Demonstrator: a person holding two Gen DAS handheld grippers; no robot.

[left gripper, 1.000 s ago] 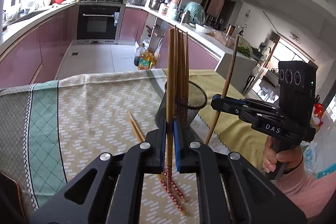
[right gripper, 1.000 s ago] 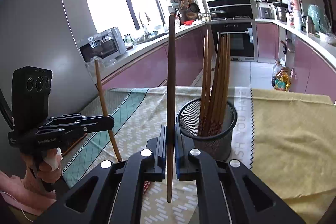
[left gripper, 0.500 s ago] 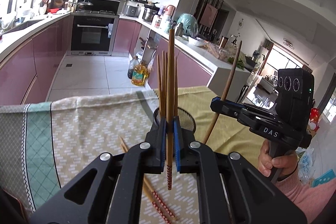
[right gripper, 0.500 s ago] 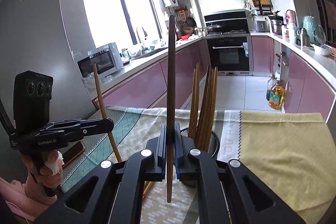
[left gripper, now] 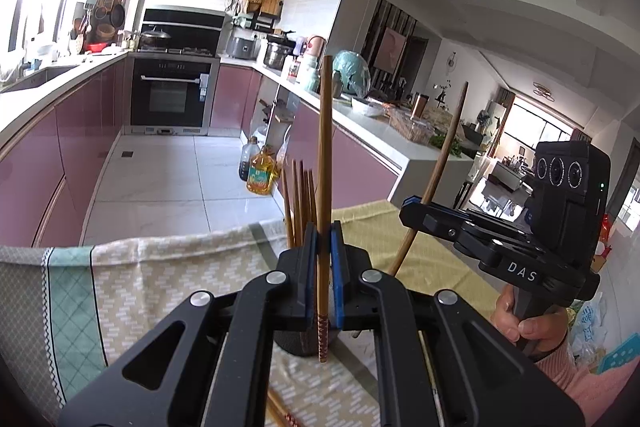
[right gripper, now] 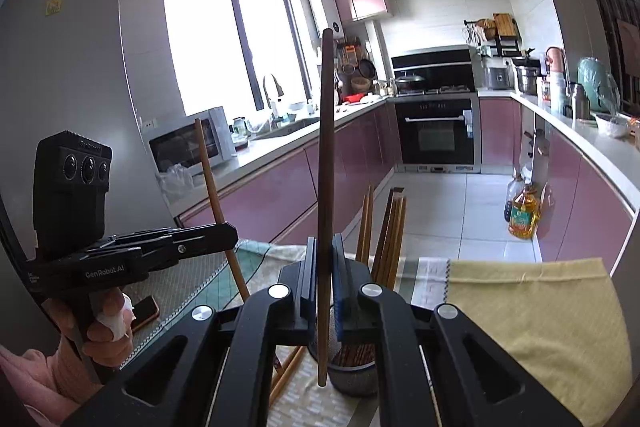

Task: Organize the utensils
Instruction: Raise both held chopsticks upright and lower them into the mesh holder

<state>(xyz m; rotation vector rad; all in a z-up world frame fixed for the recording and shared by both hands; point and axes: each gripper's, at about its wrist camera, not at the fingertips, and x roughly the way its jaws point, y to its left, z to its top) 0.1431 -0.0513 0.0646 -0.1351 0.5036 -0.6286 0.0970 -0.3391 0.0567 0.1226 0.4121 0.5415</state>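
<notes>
My left gripper (left gripper: 324,267) is shut on a light wooden chopstick (left gripper: 325,147) held upright, red-patterned tip down. My right gripper (right gripper: 324,275) is shut on a darker chopstick (right gripper: 325,147), also upright. Each gripper shows in the other's view: the right gripper (left gripper: 416,215) and the left gripper (right gripper: 224,231), side by side above the table. A black mesh holder (right gripper: 354,375) stands just beyond and below both, mostly hidden by the jaws. Several chopsticks (right gripper: 390,231) stand in it. Loose chopsticks (right gripper: 288,371) lie on the cloth by its left side.
A patterned tablecloth (left gripper: 120,287) covers the table, with a yellow cloth (right gripper: 532,307) on its right part. A phone (right gripper: 144,309) lies near the left edge. Beyond the table are floor tiles, oil bottles (left gripper: 260,175) and pink kitchen cabinets.
Both grippers have risen with their chopsticks still clamped. The holder has sunk in both views and is now largely behind the jaws.
</notes>
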